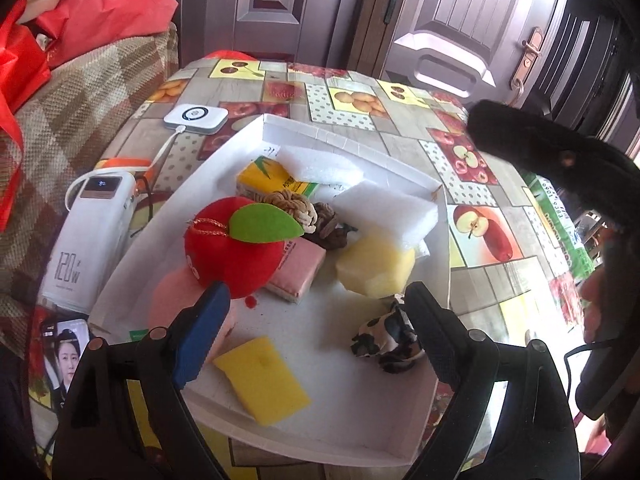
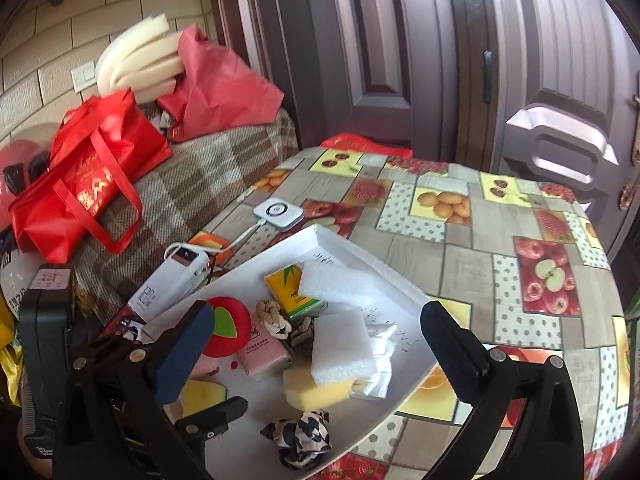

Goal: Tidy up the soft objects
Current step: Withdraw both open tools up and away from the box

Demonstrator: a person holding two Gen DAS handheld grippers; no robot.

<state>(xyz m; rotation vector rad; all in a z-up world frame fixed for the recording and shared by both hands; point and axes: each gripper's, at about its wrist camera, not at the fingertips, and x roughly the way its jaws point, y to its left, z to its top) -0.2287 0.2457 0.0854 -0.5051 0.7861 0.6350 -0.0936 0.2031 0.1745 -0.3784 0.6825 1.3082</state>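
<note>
Several soft items fill the white tray (image 1: 352, 136); both grippers' fingers (image 1: 202, 340) hang released, empty.

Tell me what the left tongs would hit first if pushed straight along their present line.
Probably the white tray's floor, between the yellow sponge and the cow-print cloth; the left tongs stand open, depth uncertain.

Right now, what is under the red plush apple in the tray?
The plush apple rests partly on a pink sponge and a pink tissue pack. Anything beneath its middle is hidden.
</note>
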